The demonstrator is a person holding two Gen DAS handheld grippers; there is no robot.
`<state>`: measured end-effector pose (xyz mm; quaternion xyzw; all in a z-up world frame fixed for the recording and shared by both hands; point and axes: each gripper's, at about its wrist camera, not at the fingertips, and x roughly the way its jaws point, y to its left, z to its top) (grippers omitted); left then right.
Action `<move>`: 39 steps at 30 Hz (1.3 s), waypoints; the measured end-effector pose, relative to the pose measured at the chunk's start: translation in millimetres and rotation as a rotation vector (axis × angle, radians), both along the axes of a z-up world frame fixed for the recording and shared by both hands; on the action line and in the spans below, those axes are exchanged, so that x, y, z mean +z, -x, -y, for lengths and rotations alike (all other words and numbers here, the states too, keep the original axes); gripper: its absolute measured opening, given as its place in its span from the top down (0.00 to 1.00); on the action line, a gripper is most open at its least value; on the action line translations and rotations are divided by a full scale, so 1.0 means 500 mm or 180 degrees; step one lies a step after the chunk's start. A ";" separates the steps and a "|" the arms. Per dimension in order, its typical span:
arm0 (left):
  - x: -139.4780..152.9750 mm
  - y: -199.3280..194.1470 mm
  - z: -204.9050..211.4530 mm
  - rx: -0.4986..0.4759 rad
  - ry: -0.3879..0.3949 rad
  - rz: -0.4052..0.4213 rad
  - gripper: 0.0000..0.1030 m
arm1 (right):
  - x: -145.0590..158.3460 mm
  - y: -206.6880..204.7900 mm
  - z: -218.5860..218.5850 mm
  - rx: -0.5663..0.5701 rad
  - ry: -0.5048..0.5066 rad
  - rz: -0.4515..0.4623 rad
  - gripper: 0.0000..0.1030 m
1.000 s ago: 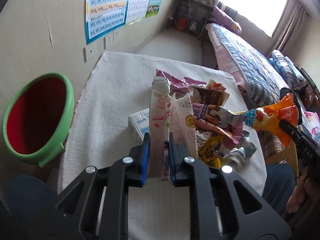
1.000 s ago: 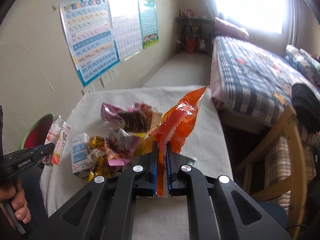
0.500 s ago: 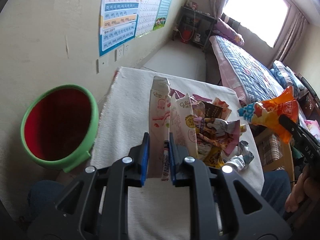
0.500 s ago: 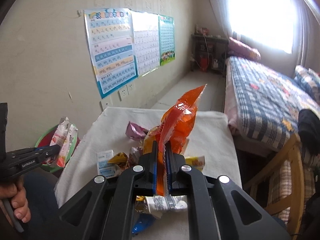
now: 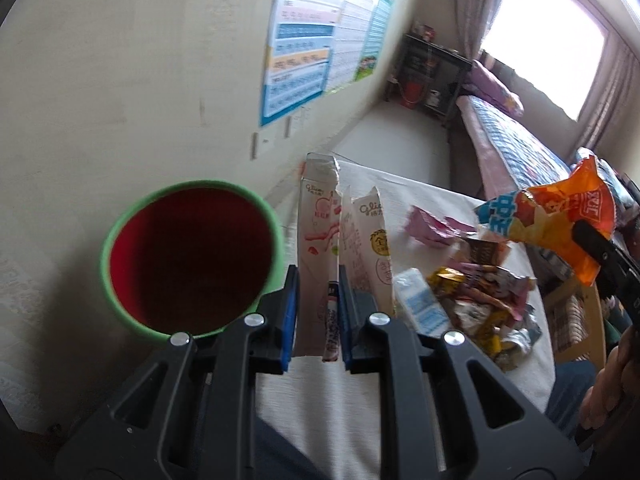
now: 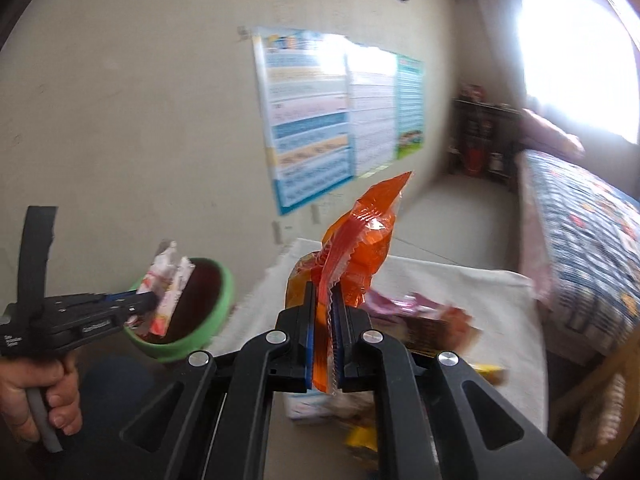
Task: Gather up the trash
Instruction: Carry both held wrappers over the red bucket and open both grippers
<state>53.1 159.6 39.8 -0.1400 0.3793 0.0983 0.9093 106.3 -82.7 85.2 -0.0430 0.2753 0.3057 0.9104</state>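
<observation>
The left tongs [image 5: 316, 312] are clenched on a torn white snack box [image 5: 344, 240], held upright beside the rim of the green bin [image 5: 120, 232], likely ready to drop in. The right tongs [image 6: 326, 344] pinch an orange wrapper [image 6: 360, 240] above the table [image 6: 480, 292], where more wrappers [image 5: 472, 292] lie heaped. Compared with 1 second earlier, both tongs have lifted and swung toward the bin, which now looks larger and closer.

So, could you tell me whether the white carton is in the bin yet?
Not yet: the white carton is clamped in the left gripper, beside the bin.
</observation>
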 end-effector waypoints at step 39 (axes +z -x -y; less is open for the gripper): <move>-0.057 0.037 -0.283 0.0732 0.0186 -0.0182 0.38 | -0.125 -0.035 -0.484 0.1131 0.0426 -0.0443 0.86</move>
